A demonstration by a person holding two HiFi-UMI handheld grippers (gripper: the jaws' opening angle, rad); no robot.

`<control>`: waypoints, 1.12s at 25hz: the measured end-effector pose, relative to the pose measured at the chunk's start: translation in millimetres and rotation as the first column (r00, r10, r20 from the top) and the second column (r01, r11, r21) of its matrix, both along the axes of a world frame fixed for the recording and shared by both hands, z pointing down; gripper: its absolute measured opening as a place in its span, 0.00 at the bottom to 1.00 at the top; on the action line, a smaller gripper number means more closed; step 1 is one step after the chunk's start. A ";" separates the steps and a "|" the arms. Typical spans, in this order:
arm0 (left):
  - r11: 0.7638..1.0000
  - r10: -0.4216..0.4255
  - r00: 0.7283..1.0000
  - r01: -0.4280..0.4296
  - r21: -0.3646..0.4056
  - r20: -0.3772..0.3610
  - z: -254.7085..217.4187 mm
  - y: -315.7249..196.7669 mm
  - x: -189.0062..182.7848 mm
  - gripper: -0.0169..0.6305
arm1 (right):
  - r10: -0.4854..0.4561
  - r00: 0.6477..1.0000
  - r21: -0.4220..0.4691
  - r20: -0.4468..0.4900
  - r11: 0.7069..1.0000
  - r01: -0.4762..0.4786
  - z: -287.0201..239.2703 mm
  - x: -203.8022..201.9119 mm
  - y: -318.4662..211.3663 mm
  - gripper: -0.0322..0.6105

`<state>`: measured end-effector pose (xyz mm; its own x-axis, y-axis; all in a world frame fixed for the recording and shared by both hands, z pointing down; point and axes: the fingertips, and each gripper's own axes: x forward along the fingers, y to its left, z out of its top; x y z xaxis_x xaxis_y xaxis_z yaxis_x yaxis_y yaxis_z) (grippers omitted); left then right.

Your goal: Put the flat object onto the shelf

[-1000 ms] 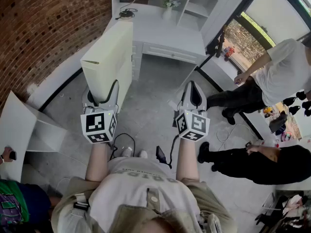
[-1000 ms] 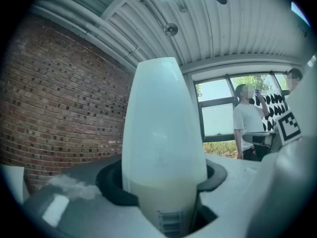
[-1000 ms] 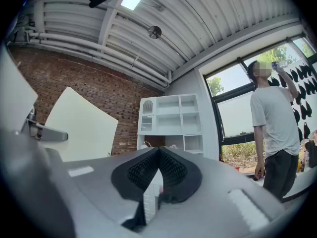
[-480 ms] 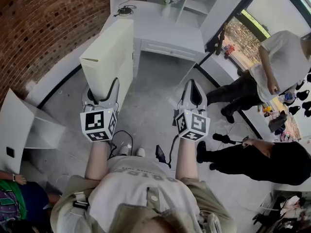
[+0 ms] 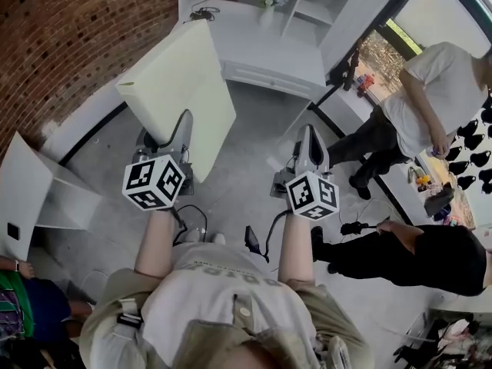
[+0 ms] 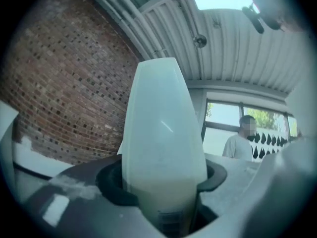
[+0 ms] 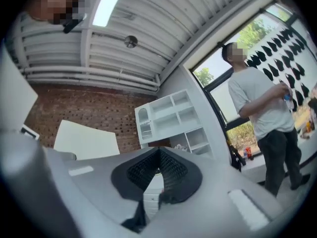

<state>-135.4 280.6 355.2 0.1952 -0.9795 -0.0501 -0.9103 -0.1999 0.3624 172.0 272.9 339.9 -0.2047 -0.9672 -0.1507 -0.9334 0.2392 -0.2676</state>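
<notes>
pale cream flat panel [image 5: 181, 83], rigid, raised on edge and leaning toward 11 o'clock, its lower edge clamped in the left gripper [image 5: 165, 135]. white open shelf [image 5: 311, 10] at 1 o'clock, well apart.

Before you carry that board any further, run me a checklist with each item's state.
1. Left gripper clamped on the flat panel: ok, the jaws pinch its edge in the left gripper view.
2. Right gripper free to help: ok, shut with nothing between the jaws.
3. Panel level for a shelf: not ok, it stands on edge and tilts to the right.
4. White shelf unit in sight ahead: ok.
5. Compartment wide enough for the panel: cannot tell.
6. Person in the white shirt clear of the panel: ok, standing off to the right.
</notes>
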 end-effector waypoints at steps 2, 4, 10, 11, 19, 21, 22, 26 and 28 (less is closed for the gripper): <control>1.000 -0.001 0.993 0.002 0.011 -0.118 -1.6 -5.1 1.2 0.48 | -0.020 0.993 -0.019 0.115 1.000 0.023 5.5 8.4 -1.9 0.07; 1.000 -0.005 0.976 0.010 0.020 -0.216 -2.5 -10.4 3.7 0.48 | -0.056 0.973 -0.046 0.226 0.997 0.068 16.0 12.7 -3.7 0.17; 1.000 0.000 0.907 0.011 0.025 -0.421 -2.7 -23.2 20.7 0.48 | -0.142 0.871 -0.122 0.470 0.967 0.224 56.9 4.2 -0.8 0.43; 1.000 0.003 0.889 0.011 0.028 -0.457 -2.1 -24.1 24.4 0.48 | -0.137 0.852 -0.145 0.506 0.960 0.240 67.6 3.5 1.6 0.48; 1.000 0.018 0.642 -0.005 0.020 -0.766 27.6 -23.8 58.2 0.48 | -0.148 0.525 -0.129 0.838 0.881 0.455 129.0 -18.1 29.2 0.79; 1.000 0.006 0.595 -0.003 0.005 -0.804 37.2 -22.7 67.1 0.48 | -0.141 0.440 -0.093 0.887 0.878 0.469 130.8 -16.2 31.2 0.81; 1.000 -0.002 0.585 0.001 -0.001 -0.811 41.6 -22.2 70.3 0.48 | -0.151 0.422 -0.076 0.894 0.877 0.475 128.9 -14.5 31.7 0.82; 1.000 -0.028 0.606 0.013 -0.026 -0.795 56.9 -21.3 77.0 0.48 | -0.213 0.398 -0.020 0.892 0.862 0.507 119.6 -18.8 29.9 0.84; 0.999 -0.031 0.598 0.007 -0.033 -0.801 62.2 -20.8 80.9 0.48 | -0.213 0.396 -0.030 0.893 0.850 0.526 124.0 -27.4 26.7 0.84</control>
<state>-54.5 259.8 417.4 0.0693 -0.9856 -0.1542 -0.2554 -0.1669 0.9523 144.6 299.6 464.0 -0.4757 -0.8513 -0.2212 -0.0421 0.2733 -0.9610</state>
